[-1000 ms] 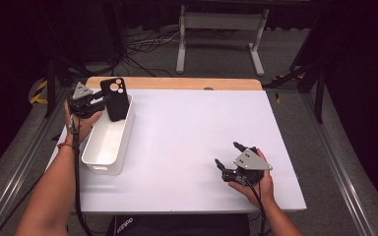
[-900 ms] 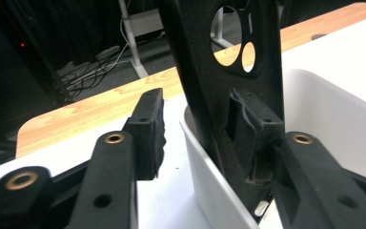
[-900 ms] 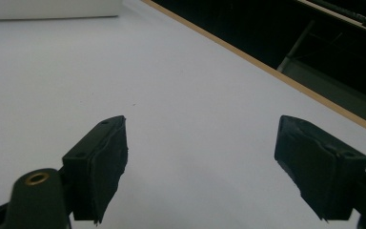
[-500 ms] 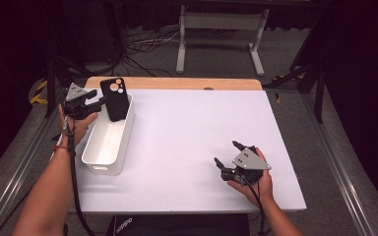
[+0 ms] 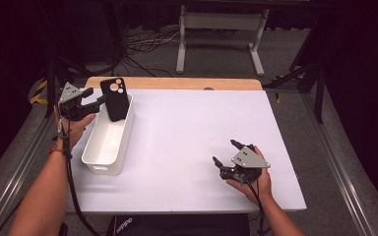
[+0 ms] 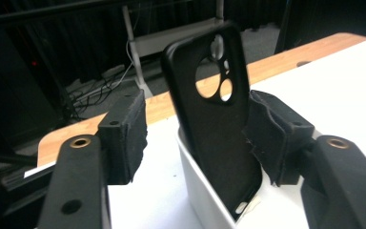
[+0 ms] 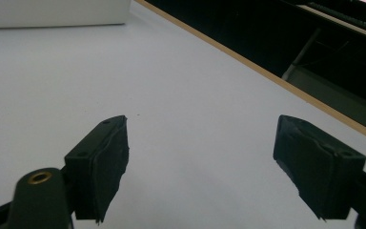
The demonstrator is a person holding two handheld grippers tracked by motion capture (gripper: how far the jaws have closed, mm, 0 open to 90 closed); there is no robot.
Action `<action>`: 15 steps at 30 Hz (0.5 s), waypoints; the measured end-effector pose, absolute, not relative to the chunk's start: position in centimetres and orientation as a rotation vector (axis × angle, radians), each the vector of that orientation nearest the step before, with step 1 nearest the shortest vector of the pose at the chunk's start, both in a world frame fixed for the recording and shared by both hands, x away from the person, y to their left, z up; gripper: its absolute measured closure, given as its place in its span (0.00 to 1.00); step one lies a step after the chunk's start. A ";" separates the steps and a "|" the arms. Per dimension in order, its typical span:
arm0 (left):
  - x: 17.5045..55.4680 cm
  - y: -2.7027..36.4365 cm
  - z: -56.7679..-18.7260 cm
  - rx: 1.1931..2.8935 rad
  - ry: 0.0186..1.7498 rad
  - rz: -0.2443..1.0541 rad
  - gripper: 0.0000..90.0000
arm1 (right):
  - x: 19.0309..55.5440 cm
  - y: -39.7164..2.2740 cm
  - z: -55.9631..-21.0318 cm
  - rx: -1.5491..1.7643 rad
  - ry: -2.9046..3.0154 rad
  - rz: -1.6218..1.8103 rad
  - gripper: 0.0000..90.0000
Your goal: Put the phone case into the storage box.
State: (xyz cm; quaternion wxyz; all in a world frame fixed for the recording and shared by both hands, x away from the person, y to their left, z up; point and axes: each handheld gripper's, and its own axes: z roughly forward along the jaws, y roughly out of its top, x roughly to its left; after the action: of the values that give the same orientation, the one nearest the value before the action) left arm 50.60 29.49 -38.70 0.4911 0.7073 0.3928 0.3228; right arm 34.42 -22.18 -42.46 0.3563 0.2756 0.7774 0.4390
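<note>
Up at the bin's (image 5: 109, 143) far end the case (image 5: 114, 99) stands on end between the wide-open left tongs (image 6: 195, 138) (one pad seems touching), while the right tongs (image 5: 225, 158) rest empty, agape, well apart.

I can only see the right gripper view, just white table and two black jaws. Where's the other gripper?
Observer: The left hand-held gripper is at the far left corner of the table, beside the far end of a white rectangular plastic bin.
Operator: Is anything in the bin?
Observer: Yes, a black soft phone case with round camera holes stands nearly upright in its far end.
Operator: Is the gripper squeezing it?
Observer: No. Its jaws are open on either side of the case, with a clear gap on one side.
</note>
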 end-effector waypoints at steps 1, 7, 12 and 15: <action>50.5 29.5 -38.7 1.702 0.953 0.780 0.42 | 34.5 -22.2 -42.5 0.712 2.013 1.140 0.22; 49.8 29.4 -38.7 1.710 0.945 0.779 0.36 | 34.5 -22.1 -42.5 0.712 2.015 1.140 0.22; 49.2 29.1 -38.8 1.706 0.942 0.769 0.27 | 34.5 -22.2 -42.5 0.711 2.014 1.137 0.22; 49.0 29.1 -38.8 1.713 0.945 0.761 0.23 | 34.5 -22.1 -42.5 0.713 2.014 1.138 0.22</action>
State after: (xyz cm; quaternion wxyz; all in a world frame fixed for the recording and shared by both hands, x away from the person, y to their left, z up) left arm 49.02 29.09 -38.80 0.4979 0.7078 0.3904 0.3142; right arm 34.51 -22.14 -42.55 0.3527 0.2755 0.7787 0.4397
